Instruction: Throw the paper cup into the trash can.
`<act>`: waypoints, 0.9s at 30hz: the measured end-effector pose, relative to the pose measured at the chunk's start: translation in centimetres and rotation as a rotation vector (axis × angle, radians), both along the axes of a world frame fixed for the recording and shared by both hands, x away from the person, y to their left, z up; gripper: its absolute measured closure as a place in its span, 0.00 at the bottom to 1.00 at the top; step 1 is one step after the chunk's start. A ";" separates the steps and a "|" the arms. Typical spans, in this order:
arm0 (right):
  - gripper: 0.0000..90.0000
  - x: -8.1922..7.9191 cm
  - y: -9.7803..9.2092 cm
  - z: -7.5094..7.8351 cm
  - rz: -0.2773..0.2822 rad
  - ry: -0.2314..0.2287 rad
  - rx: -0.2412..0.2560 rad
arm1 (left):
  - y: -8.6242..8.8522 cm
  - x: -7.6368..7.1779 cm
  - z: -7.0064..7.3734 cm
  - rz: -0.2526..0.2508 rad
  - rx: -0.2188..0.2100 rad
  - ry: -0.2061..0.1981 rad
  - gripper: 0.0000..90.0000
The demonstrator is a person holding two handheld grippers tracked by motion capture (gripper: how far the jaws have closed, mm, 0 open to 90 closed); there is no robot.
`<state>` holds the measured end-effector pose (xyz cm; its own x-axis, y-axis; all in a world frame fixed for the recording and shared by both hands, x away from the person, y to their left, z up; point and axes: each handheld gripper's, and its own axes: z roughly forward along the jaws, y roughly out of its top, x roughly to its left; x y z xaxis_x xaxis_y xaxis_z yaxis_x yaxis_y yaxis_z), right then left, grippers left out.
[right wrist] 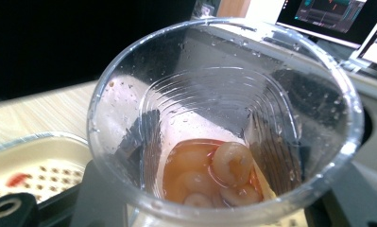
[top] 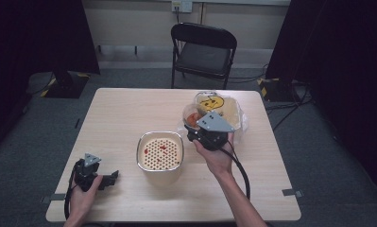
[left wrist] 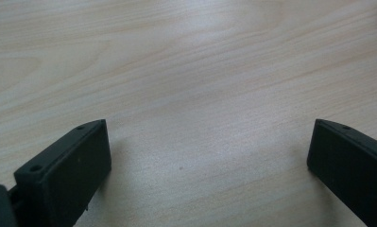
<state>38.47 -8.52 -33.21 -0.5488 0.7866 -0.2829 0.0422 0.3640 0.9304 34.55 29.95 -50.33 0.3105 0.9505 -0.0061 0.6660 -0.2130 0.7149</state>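
Observation:
My right gripper (top: 195, 125) is shut on a clear plastic cup (top: 192, 115), held tilted just right of a cream perforated strainer (top: 160, 151) that sits in a metal-rimmed tub. In the right gripper view the cup (right wrist: 224, 90) holds a little orange liquid and several pale round pieces at its bottom, and the two black jaws show through its walls. The strainer (right wrist: 30, 165) lies at the lower left there, with a few red bits on it. My left gripper (top: 110, 178) rests on the table (top: 124, 113) near the front left corner, open (left wrist: 209, 137) over bare wood.
A clear container with a yellow face print (top: 219, 105) stands behind the cup at the back right of the table. A black folding chair (top: 202, 49) is beyond the far edge. Screens (right wrist: 328, 14) glow in the background of the right gripper view.

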 end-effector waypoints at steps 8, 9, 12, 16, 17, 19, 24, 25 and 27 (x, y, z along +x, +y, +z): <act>0.51 0.2 2.7 -0.4 -0.025 -0.070 -0.291 | 0.0 0.0 0.0 0.000 0.000 0.000 0.00; 0.51 0.2 3.0 -0.5 -0.024 -0.080 -0.323 | 0.0 0.0 0.0 0.000 0.000 0.000 0.00; 0.52 0.0 3.9 -0.5 -0.030 -0.118 -0.409 | 0.0 0.0 0.0 0.000 0.000 0.000 0.00; 0.52 0.0 4.6 -0.7 -0.027 -0.145 -0.482 | 0.0 0.0 0.0 0.000 0.000 0.000 0.00; 0.52 0.0 5.1 -0.9 -0.028 -0.161 -0.526 | 0.0 0.0 0.0 0.000 0.000 0.000 0.00; 0.52 -0.2 5.5 -1.1 -0.038 -0.196 -0.584 | 0.0 0.0 0.0 0.000 0.000 0.000 0.00; 0.52 -0.8 6.5 -1.4 -0.065 -0.246 -0.697 | 0.0 0.0 0.0 0.000 0.000 0.000 0.00; 0.52 -0.8 6.6 -1.4 -0.064 -0.256 -0.709 | 0.0 0.0 0.0 0.001 0.000 0.001 0.00; 0.53 -0.8 6.9 -1.5 -0.070 -0.288 -0.761 | 0.0 0.0 0.0 0.000 0.000 0.000 0.00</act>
<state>37.66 -1.65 -34.75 -0.3299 0.3520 -0.8759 -0.1150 0.9060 0.4074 34.54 29.96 -50.33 0.3107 0.9505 -0.0059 0.6663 -0.2134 0.7145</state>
